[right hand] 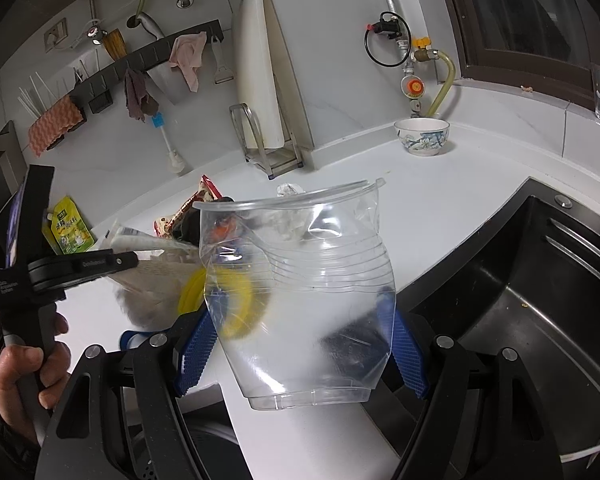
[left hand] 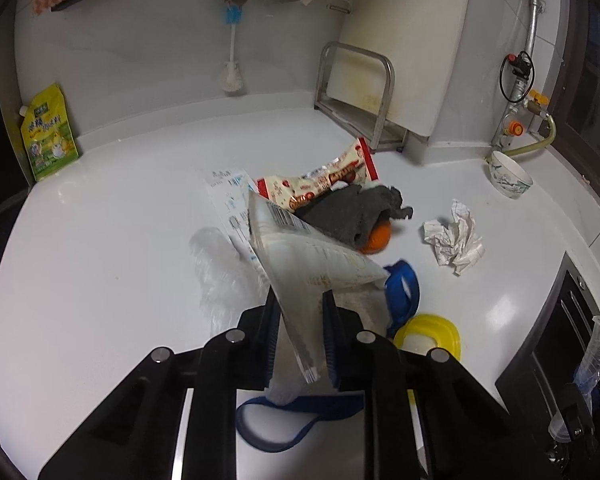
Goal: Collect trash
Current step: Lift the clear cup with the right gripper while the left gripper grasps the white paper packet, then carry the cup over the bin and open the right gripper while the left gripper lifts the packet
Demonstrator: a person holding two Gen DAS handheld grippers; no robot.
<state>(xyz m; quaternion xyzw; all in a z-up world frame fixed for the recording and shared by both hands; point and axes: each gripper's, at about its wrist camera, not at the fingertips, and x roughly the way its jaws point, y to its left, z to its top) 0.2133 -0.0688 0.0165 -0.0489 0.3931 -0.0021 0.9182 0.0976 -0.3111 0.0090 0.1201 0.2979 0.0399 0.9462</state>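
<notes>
Low in the left wrist view, the left gripper (left hand: pixel 300 320) pinches a flat clear-and-white plastic wrapper (left hand: pixel 300 256), lifting it off the pile. In the right view, the right gripper (right hand: pixel 300 344) clamps a crushed clear plastic cup (right hand: pixel 300 292), mouth up, probably to receive trash. Farther off lies a crumpled white paper ball (left hand: pixel 454 242). The wrapper hides what lies beneath it.

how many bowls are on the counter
1: a white bowl with blue flower print stands near the back wall below the gas valve; none seems hidden.
</notes>
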